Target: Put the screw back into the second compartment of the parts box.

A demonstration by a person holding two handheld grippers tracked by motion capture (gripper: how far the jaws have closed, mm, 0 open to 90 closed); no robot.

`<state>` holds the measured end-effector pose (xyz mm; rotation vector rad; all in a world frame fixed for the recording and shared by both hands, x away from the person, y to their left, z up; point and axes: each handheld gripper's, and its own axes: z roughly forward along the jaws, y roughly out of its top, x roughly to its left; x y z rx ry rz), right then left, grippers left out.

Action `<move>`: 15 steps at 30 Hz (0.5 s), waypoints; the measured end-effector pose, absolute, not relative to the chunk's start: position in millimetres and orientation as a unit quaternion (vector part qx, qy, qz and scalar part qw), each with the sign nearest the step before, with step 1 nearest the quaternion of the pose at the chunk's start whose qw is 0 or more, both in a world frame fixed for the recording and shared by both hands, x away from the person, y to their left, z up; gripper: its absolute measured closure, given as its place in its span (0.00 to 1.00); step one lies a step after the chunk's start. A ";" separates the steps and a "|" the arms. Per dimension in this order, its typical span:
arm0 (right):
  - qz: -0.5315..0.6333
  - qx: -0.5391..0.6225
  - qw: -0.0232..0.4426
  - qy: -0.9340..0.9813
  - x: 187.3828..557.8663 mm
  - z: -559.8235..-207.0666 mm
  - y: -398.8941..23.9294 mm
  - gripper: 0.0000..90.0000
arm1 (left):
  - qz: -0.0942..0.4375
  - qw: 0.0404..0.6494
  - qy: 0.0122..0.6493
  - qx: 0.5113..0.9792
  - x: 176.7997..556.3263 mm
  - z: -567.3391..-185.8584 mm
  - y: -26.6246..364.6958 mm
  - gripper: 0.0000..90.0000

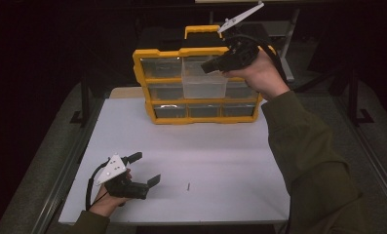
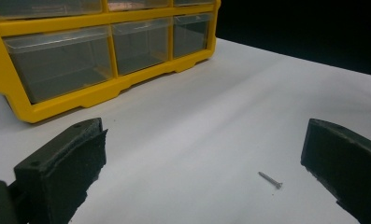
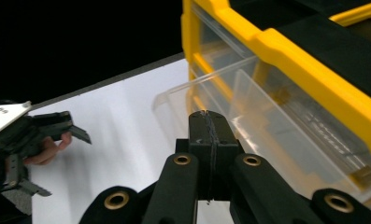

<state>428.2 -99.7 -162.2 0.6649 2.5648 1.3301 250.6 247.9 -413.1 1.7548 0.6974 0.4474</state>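
A yellow organizer (image 1: 157, 52) with clear drawers stands at the back of the white table (image 1: 230, 161). One clear drawer (image 1: 204, 80) in its top row is pulled out toward me. My right gripper (image 1: 206, 67) hovers over that drawer's right rim, shut, and I see nothing between its pads. In the right gripper view the closed jaw tips (image 3: 206, 119) sit just above the drawer (image 3: 248, 112). My left gripper (image 1: 145, 168) rests low at the front left, open and empty. A small screw (image 1: 188, 186) lies on the table to its right, ahead of the open jaws (image 2: 270, 179).
The organizer's bottom row of drawers (image 2: 61, 65) is closed. A metal table rail (image 1: 59, 185) runs along the left edge, and dark floor surrounds the table. White tabletop stretches between the organizer and the screw.
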 end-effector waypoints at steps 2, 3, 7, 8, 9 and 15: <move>0.446 0.219 0.089 0.863 424.9 -162.4 -98.9 0.99 | 0.190 0.565 0.297 0.746 250.6 -413.2 247.9 0.00; 0.447 0.216 0.088 0.864 422.5 -162.7 -98.4 0.99 | 0.190 0.566 0.297 0.746 250.6 -413.1 247.8 0.00; 0.449 0.206 0.085 0.865 413.4 -164.2 -96.5 0.99 | 0.190 0.565 0.297 0.746 250.6 -413.2 247.8 0.00; 0.448 0.203 0.086 0.866 411.5 -165.2 -96.2 0.99 | 0.190 0.565 0.297 0.746 250.5 -413.1 247.9 0.00; 0.448 0.201 0.085 0.867 409.8 -166.7 -95.8 0.99 | 0.190 0.565 0.297 0.746 250.5 -413.1 247.9 0.00; 0.449 0.196 0.080 0.868 401.4 -177.9 -95.3 0.99 | 0.190 0.566 0.297 0.745 250.4 -413.2 247.5 0.00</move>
